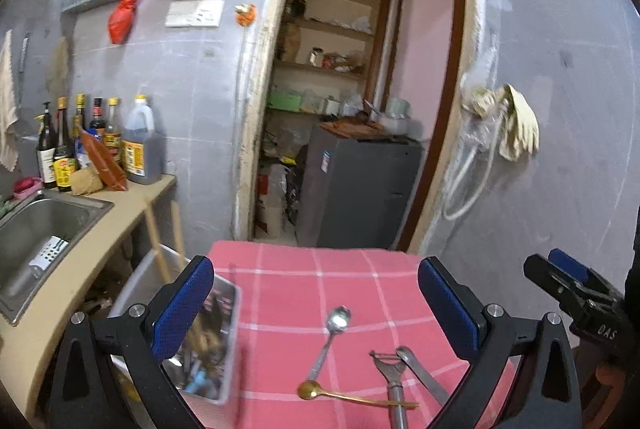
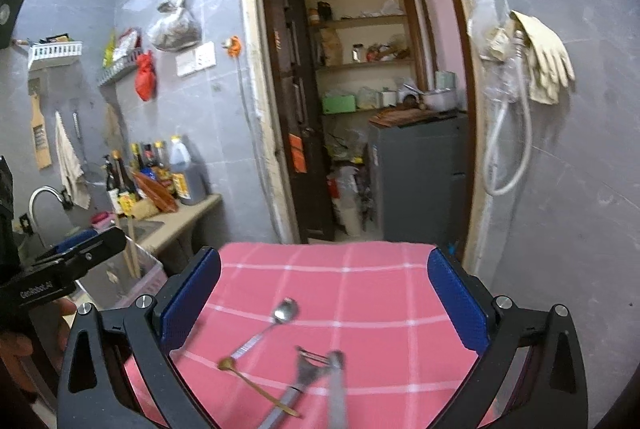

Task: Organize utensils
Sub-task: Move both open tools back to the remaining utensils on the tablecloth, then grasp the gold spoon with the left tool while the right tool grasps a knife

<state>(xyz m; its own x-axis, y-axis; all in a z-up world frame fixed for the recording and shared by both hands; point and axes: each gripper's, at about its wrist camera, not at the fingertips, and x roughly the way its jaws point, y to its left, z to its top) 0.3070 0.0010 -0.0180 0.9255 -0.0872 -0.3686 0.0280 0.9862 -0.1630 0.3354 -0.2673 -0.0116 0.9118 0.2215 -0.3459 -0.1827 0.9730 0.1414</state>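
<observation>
Right now both tools hang over a pink checked cloth [image 1: 304, 269], each with its blue-padded jaws spread wide and nothing between the pads. Left gripper [image 1: 316, 293]: straight ahead of it, inside the span of its jaws, a silver spoon [image 1: 330, 339] lies with bowl pointing away. Nearer the tool, a small gold spoon [image 1: 348, 395] lies crosswise, its bowl just beside the silver handle's near end. Toward its right finger sits a metal peeler [image 1: 390, 373], and a further flat metal utensil [image 1: 424, 375], kind unclear, lies just beside that; the gold handle runs under or against the peeler's shaft, cannot tell which. By its left finger, a rectangular printed tin [image 1: 216, 341], blurred, stands at the cloth's left edge. Beyond that finger, a grey bin [image 1: 140, 281] with two wooden sticks [image 1: 158, 249] in it, then a counter with a steel sink [image 1: 44, 229]. Right gripper [image 2: 324, 299]: same four utensils ahead, peeler and flat piece closest, blurred. The other tool shows at each view's outer edge.
</observation>
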